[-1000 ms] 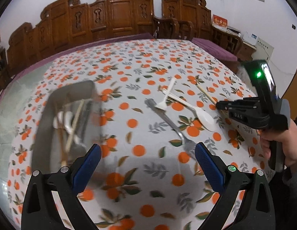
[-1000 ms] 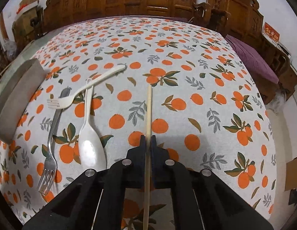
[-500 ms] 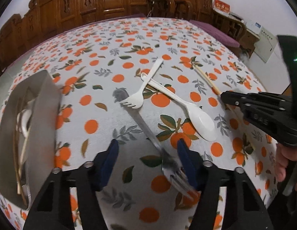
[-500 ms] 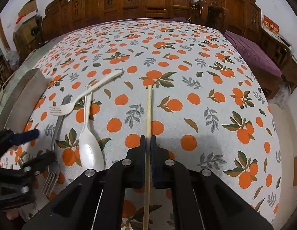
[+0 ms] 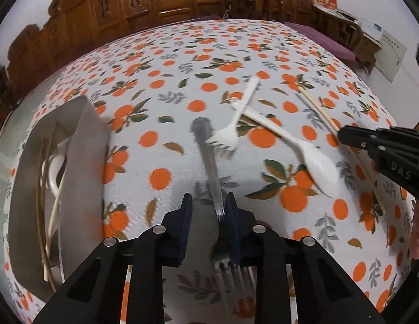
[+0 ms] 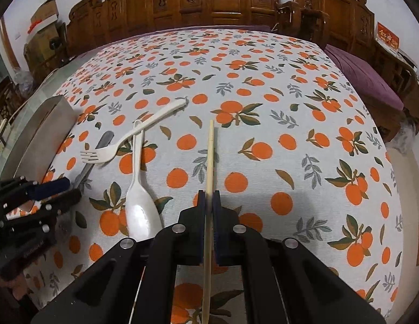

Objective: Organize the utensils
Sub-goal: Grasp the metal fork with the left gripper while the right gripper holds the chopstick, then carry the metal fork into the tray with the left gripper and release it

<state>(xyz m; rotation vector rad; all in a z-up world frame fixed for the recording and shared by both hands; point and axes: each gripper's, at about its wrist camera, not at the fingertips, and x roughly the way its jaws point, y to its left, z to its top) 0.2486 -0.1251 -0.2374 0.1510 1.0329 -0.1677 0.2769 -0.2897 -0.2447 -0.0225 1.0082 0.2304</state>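
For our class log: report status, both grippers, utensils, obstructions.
Left gripper closing round metal fork, gap left. Right gripper shut on chopstick. White fork overlaps metal fork's handle. Tray beside.

The tablecloth looks like rough woven cloth. The grey fork is shiny metal. The white fork and white spoon look like smooth plastic. The chopstick is pale wood. The tray is dull grey metal.
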